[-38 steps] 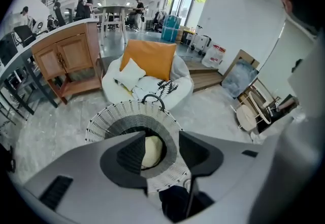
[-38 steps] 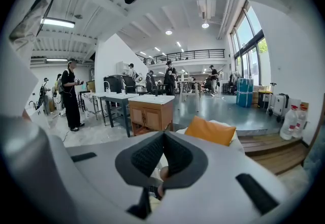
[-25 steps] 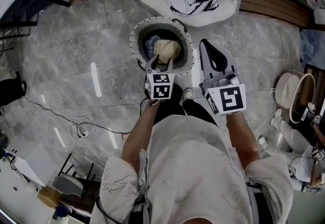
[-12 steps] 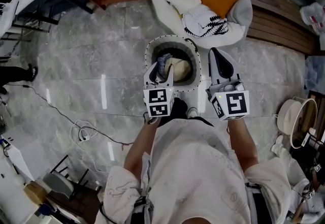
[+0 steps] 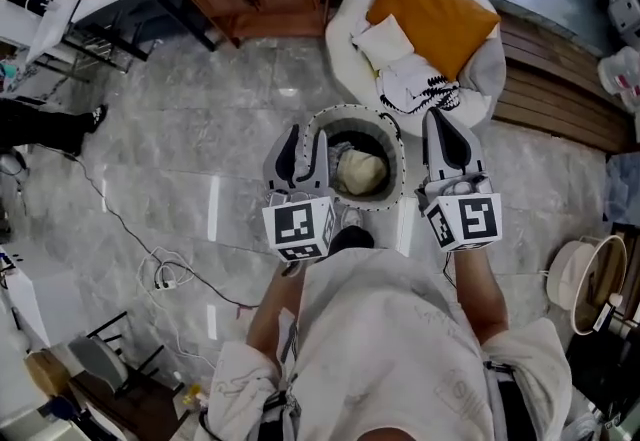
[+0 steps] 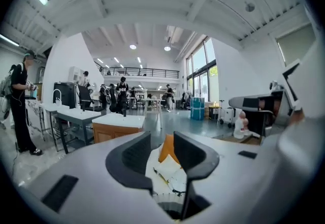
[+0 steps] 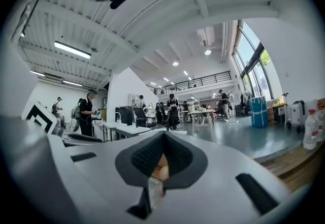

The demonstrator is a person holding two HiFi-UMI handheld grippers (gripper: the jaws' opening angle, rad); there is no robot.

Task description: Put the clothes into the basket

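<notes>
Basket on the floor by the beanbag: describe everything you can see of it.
The basket is round and open-topped, seen from almost straight above in the head view. Its rim is pale with a dotted, stitched-looking edge, and the inner wall looks dark grey, probably fabric. It stands upright on the grey marble floor, close in front of the person and next to the white beanbag. A cream bundle of cloth lies inside. I cannot tell whether the rim touches the beanbag.

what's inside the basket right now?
A cream bundle of cloth lies in the basket. Anything under it is covered, and the rest of the inside is too dark to tell.
</notes>
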